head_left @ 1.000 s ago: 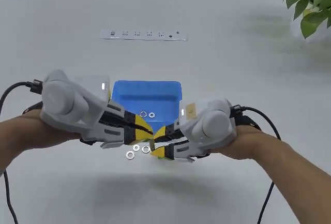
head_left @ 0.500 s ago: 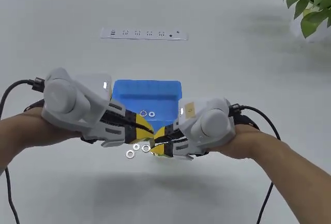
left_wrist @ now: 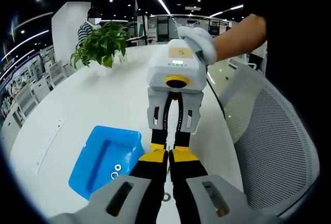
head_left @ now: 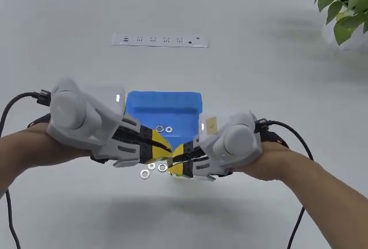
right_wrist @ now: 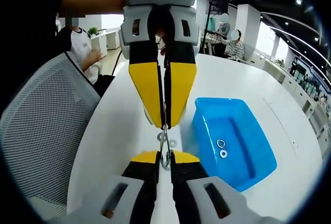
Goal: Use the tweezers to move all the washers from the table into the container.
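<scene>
Fingers [right_wrist: 148, 163] of right gripper [right_wrist: 164, 158] and left gripper [right_wrist: 164, 123] closed tip-to-tip on tweezers [right_wrist: 164, 136], washers [head_left: 145, 173] just beside

My head view looks down from close above the table [head_left: 241, 76], while my two gripper views face each other low over it, all sharing the blue container [head_left: 164, 104].

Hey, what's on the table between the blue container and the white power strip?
Nothing. In the head view, the stretch of white table between the blue container and the power strip is bare.
</scene>
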### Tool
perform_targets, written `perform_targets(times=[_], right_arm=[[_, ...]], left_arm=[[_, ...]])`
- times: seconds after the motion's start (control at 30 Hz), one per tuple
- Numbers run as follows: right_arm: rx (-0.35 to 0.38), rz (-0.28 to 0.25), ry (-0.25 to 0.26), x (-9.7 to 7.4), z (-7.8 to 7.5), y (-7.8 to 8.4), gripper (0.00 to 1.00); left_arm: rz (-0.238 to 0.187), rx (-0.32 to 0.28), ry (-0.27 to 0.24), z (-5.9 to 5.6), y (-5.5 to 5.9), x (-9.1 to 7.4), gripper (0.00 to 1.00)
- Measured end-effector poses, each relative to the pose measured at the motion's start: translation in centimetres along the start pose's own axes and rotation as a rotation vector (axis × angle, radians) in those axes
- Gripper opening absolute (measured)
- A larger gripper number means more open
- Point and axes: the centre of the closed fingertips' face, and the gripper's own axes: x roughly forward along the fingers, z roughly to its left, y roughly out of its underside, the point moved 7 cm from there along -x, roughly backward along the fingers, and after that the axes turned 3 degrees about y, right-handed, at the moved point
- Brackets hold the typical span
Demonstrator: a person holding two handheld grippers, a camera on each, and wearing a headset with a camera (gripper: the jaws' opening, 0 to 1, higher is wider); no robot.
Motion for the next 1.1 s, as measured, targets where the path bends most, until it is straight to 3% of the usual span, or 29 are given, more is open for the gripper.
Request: perform_targets(times=[0.2, 0.67, 1.1], right_arm=[[0.006, -0.010, 0.003, -0.1, -0.2, -0.3, 0.09], [0.002, -0.045, 0.021, -0.9, -0.6, -1.5, 0.09], [-0.023, -0.075, 0.045, -1.8, -1.6, -3.2, 0.09]], left_arm=[[-0.012, -0.022, -0.006, 0.1, 0.0, -0.3, 0.08], [-0.078, -0.103, -0.061, 0.1, 0.6, -1.6, 0.40], [-0.149, -0.187, -0.134, -0.7, 1.6, -3.2, 0.72]])
